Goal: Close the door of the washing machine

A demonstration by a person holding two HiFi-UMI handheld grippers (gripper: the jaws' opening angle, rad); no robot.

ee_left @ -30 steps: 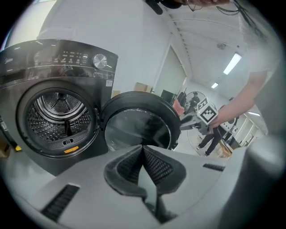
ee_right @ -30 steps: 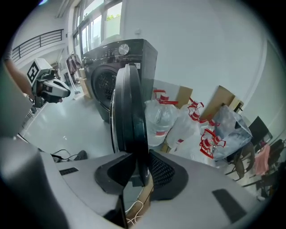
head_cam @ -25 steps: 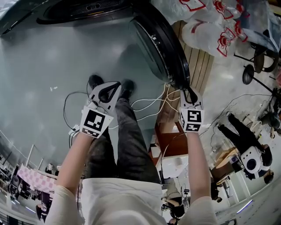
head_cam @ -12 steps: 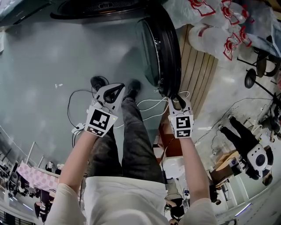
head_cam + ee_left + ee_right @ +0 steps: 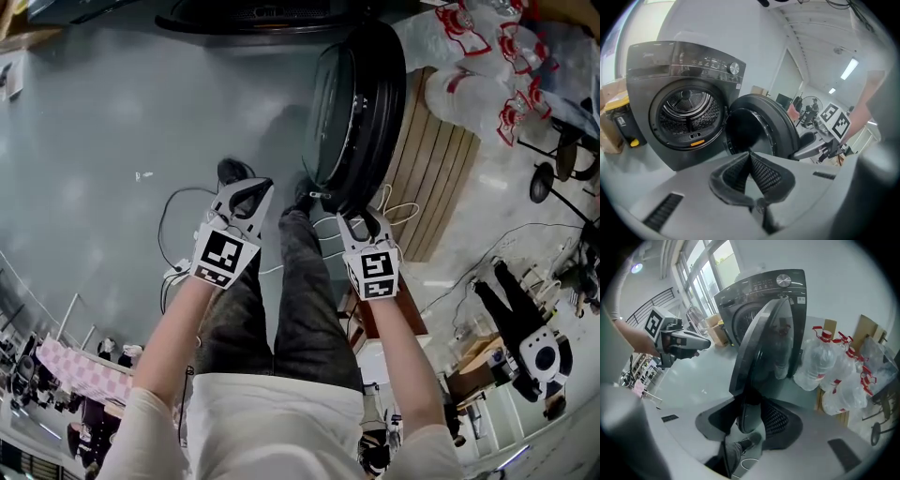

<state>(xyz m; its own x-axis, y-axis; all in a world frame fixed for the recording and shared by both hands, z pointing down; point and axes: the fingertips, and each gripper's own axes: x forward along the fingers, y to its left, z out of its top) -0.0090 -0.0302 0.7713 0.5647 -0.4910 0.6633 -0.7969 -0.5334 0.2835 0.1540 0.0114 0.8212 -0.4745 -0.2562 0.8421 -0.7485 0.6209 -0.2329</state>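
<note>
Two grippers: our right gripper [image 5: 361, 223] [image 5: 752, 416] has its jaws opening around the rim of the washing machine door [image 5: 361, 103] [image 5: 764, 348], which stands swung out from the drum. Our left gripper [image 5: 246, 192] [image 5: 750, 157] hovers beside it, jaws together and empty. Our shoe [image 5: 302, 195] and white cables [image 5: 398, 208] lie under the door; water bottles [image 5: 469, 89] crowd a wooden pallet [image 5: 441, 169] behind.
</note>
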